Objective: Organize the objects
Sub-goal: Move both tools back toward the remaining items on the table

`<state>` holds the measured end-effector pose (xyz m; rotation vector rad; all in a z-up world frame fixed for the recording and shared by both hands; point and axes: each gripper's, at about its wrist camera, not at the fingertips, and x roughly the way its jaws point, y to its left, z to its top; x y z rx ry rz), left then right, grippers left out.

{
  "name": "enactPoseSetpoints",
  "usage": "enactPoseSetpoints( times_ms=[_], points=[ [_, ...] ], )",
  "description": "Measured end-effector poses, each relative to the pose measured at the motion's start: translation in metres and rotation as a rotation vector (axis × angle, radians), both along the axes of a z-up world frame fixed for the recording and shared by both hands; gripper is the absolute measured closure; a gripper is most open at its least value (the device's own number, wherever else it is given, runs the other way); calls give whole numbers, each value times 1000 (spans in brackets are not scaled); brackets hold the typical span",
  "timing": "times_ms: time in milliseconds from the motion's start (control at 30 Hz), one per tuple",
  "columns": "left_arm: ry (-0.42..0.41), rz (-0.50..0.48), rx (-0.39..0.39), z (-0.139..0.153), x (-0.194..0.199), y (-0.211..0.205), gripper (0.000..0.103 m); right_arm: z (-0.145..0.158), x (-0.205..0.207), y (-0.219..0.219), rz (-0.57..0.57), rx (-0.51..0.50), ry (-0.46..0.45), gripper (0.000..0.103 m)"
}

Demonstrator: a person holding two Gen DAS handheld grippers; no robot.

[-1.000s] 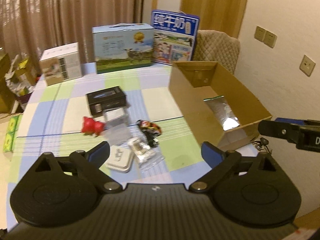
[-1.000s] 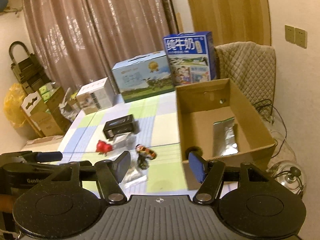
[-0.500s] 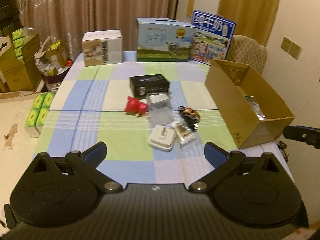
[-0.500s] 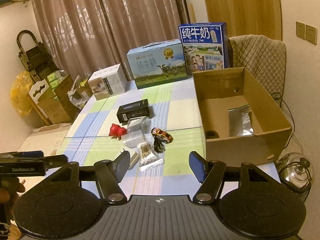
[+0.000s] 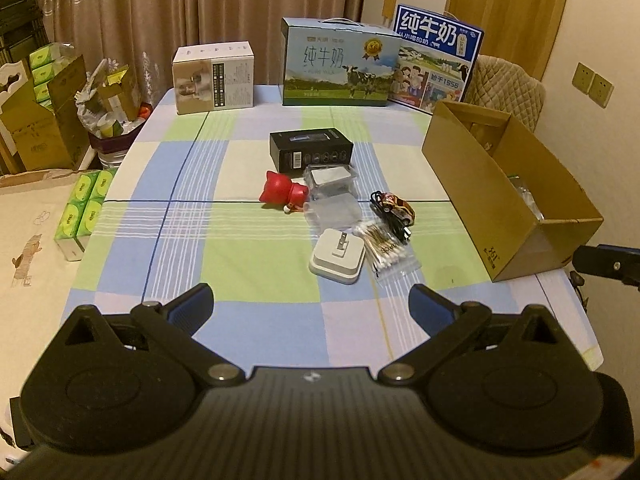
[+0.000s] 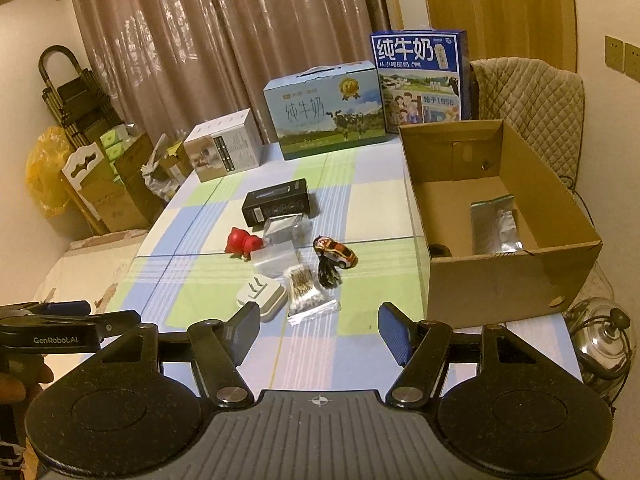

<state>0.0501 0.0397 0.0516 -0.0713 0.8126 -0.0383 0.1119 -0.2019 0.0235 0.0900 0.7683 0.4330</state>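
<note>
Small objects lie mid-table: a black box [image 5: 311,149], a red pig toy [image 5: 282,193], clear plastic cases [image 5: 332,196], a toy car with a black cable [image 5: 394,209], a white charger [image 5: 338,256] and a bag of cotton swabs [image 5: 388,250]. The same cluster shows in the right wrist view, with the charger [image 6: 262,294] nearest. An open cardboard box [image 6: 500,216] at the right holds a silver pouch [image 6: 496,224]. My left gripper [image 5: 311,306] and right gripper [image 6: 314,332] are both open and empty, held back near the table's front edge.
Two milk cartons [image 5: 340,64] [image 5: 436,64] and a white box [image 5: 214,76] stand along the table's far edge. A padded chair [image 6: 528,92] is behind the cardboard box. Boxes and tissue packs [image 5: 84,204] sit on the floor at left.
Both grippers have pulled back and up from the cardboard box. The left view has swung left, so the whole table now shows. Both stay open.
</note>
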Motion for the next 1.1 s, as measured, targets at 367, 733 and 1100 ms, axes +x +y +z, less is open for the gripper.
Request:
enactPoseSetpoints(
  times_ms=[367,733,1100],
  points=[
    [3,-3,3,-2,1,0,1,-7,4,9,18,-9,15,41],
    [27,-24,-5,-19,20,3,1,-26,14,22,53,-16,38,41],
    [81,-79,-2,-61,63,-2,2,-67,40,37,73,-45,79,41]
  ],
)
